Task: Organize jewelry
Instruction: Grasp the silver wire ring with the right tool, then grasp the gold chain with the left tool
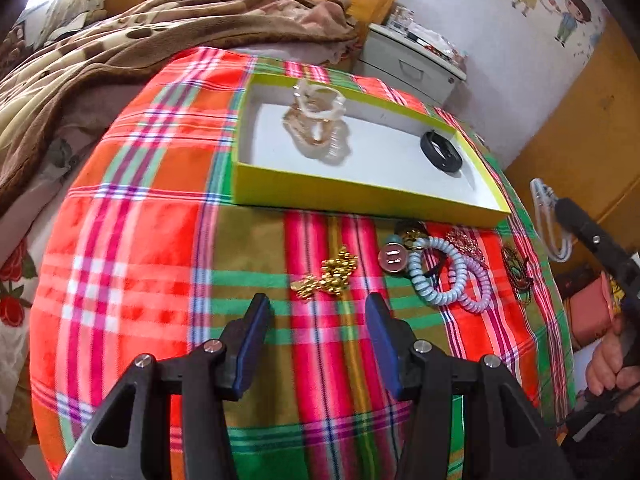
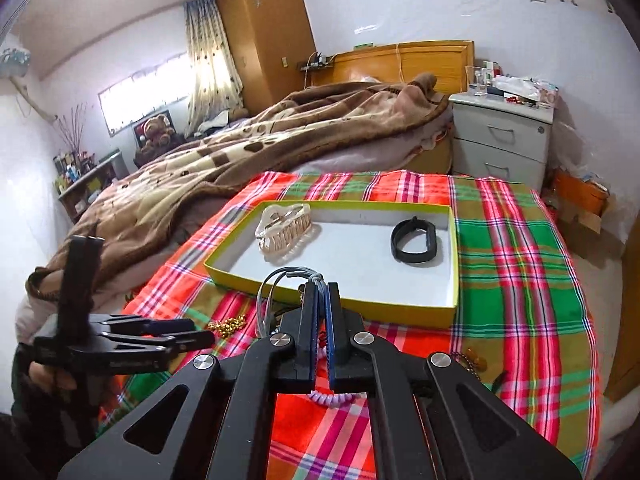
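The right gripper [image 2: 321,286] has its fingers [image 2: 309,312] pinched tight on a pale blue-grey hair band [image 2: 280,280], whose thin loops arc up and to the left of the fingertips, lifted clear of the plaid cloth [image 2: 516,248] just short of the near wall of the yellow-green tray [image 2: 450,240]. From the left wrist view that same band [image 1: 546,220] dangles at the far right, off the right corner of the tray [image 1: 360,200]. Inside the tray, a clear hair claw clip [image 2: 286,232] sits at the far left end and a black band [image 2: 416,242] rests at the right end, the two well apart on the white floor. Over to the left gripper [image 1: 318,306]: its blue-padded fingers [image 1: 254,332] stand wide and carry nothing, hovering over the cloth with the gold bead chain [image 1: 332,274] lying just beyond the tips, between them. To the right of that chain there is a cluster on the cloth near the tray's front wall: a round pink button piece [image 1: 393,260], a light blue coil hair tie [image 1: 438,270] touching a lilac coil hair tie [image 1: 476,284], and, farther right, a dark ornate piece [image 1: 516,272] too blurred to name. A brown blanket [image 2: 240,148] is heaped on the bed beyond the cloth, and a white nightstand [image 2: 504,140] stands at the far right.
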Demonstrator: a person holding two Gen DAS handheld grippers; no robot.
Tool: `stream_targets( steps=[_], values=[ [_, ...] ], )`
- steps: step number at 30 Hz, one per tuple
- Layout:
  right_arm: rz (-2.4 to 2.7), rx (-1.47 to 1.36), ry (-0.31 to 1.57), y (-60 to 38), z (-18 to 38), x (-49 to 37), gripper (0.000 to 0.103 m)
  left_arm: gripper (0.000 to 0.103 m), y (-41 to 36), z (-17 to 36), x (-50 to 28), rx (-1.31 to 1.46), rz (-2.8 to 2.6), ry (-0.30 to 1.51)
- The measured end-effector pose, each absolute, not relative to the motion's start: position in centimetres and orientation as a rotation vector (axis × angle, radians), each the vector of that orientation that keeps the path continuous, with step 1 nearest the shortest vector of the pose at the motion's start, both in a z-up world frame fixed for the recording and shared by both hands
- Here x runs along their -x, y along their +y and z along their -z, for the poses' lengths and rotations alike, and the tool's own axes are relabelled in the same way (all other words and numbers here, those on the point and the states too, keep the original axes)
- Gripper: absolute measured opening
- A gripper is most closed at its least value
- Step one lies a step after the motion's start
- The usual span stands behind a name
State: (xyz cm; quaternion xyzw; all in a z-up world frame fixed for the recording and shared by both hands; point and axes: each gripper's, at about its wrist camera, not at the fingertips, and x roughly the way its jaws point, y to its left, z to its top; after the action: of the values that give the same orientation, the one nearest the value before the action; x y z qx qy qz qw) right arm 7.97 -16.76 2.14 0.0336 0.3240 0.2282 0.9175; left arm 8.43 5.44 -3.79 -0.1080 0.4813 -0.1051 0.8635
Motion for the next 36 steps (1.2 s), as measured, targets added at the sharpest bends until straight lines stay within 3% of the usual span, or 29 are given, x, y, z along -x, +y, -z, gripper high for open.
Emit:
stream_targets(
  steps=[13,20,23,25,28,30,36],
  values=[
    [-0.479,-0.099,0.649,-17.4,-2.1,-6.9,0.003,0.052,1.6,4.1,-9.9,-0.092,0.154,0.970],
    [-0.483,-0.110,0.648,-17.6,-2.0,-6.9,0.003,0.051,2.0,4.1,-9.8,-0.091,0.167,0.965],
    [-0.485,-0.114,0.650,-17.6,-1.8,-6.9,0.003,0.040,2.0,4.1,-9.9,-0.081,0.161,0.959],
    [-0.485,-0.115,0.653,-17.6,-1.7,-6.8,0.003,0.025,2.3,4.1,-10.0,-0.070,0.161,0.957],
    [-0.485,-0.118,0.654,-17.6,-1.6,-6.8,0.003,0.015,2.8,4.1,-10.2,-0.049,0.167,0.956],
    [-0.482,-0.120,0.655,-17.6,-1.6,-6.9,0.003,0.011,3.1,4.1,-10.2,-0.030,0.170,0.956],
    [-0.480,-0.122,0.656,-17.7,-1.5,-6.9,0.003,0.011,3.8,4.1,-10.0,0.027,0.181,0.956]
  ],
)
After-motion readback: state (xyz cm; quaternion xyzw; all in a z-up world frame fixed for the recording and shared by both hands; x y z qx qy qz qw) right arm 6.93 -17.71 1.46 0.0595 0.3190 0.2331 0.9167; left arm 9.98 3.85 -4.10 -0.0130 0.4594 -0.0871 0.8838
